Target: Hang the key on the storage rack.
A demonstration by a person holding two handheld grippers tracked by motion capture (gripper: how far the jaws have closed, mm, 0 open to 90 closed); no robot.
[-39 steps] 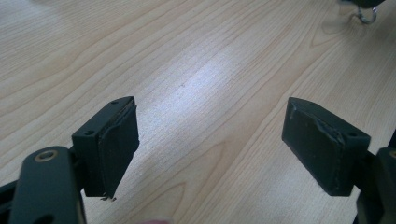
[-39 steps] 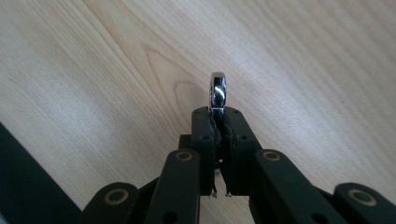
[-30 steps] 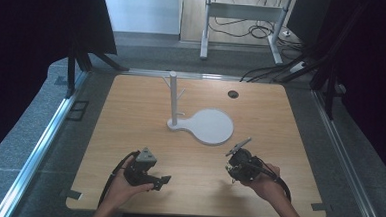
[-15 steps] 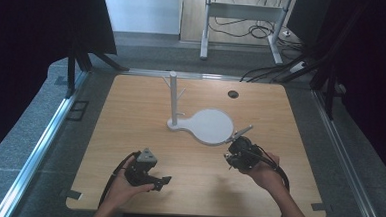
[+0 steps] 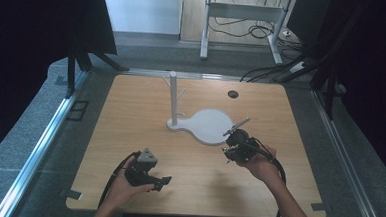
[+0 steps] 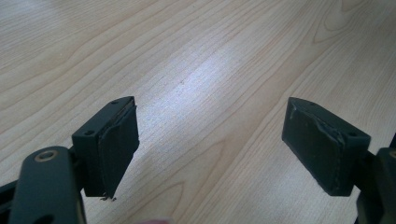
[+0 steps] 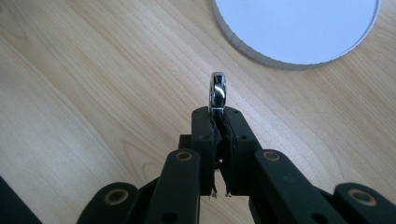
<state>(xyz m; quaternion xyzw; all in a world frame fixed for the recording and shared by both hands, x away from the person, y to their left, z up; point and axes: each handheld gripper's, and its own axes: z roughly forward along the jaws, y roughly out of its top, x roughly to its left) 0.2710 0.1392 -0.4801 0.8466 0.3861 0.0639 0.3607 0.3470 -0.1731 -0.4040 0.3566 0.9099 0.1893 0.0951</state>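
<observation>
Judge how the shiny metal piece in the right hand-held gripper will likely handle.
The metal piece looks polished, so probably slippery; the right hand-held gripper pinches just its end. Thin and narrow, it seems rigid and light, and might pivot between the pads.

Metal ring (image 7: 217, 91): small, polished chrome, reflective. Stands on edge, edge-on to the right gripper view, its lower part pinched between black pads, its upper part protruding beyond the tips. Raised above the wooden tabletop, just short of the white round base's rim.
</observation>
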